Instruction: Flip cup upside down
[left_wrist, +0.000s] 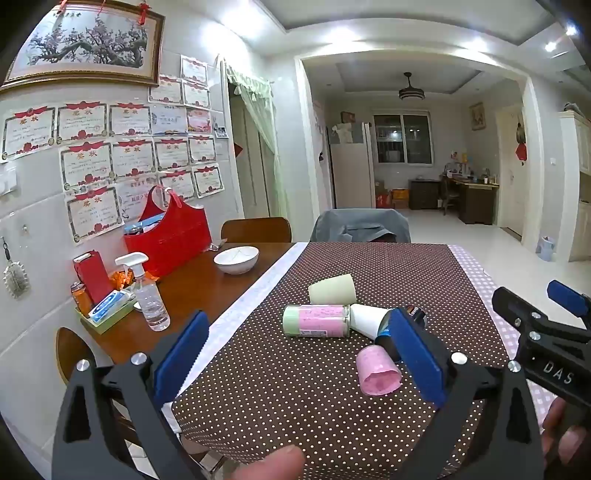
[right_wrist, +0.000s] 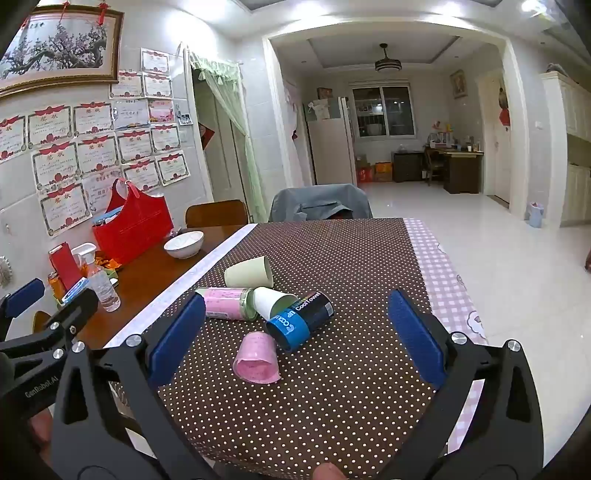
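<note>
Several cups and tubes lie on their sides on the dotted brown cloth (left_wrist: 295, 406). A pink cup (left_wrist: 378, 371) (right_wrist: 256, 358) lies nearest, mouth toward me. A white cup (left_wrist: 367, 319) (right_wrist: 271, 301), a cream cup (left_wrist: 332, 290) (right_wrist: 249, 273), a pink-and-green tube (left_wrist: 316, 320) (right_wrist: 227, 303) and a blue-and-black can (right_wrist: 301, 319) lie behind it. My left gripper (left_wrist: 299, 360) is open and empty, above the cloth before the cups. My right gripper (right_wrist: 295, 338) is open and empty, with the pink cup and can between its fingers in view.
On the bare wood at the left stand a white bowl (left_wrist: 236, 259), a spray bottle (left_wrist: 149, 295), a red basket (left_wrist: 168, 236) and a tray of small items (left_wrist: 105, 314). Chairs (left_wrist: 360, 225) stand at the far table edge. The right gripper (left_wrist: 546, 328) shows at the left view's right edge.
</note>
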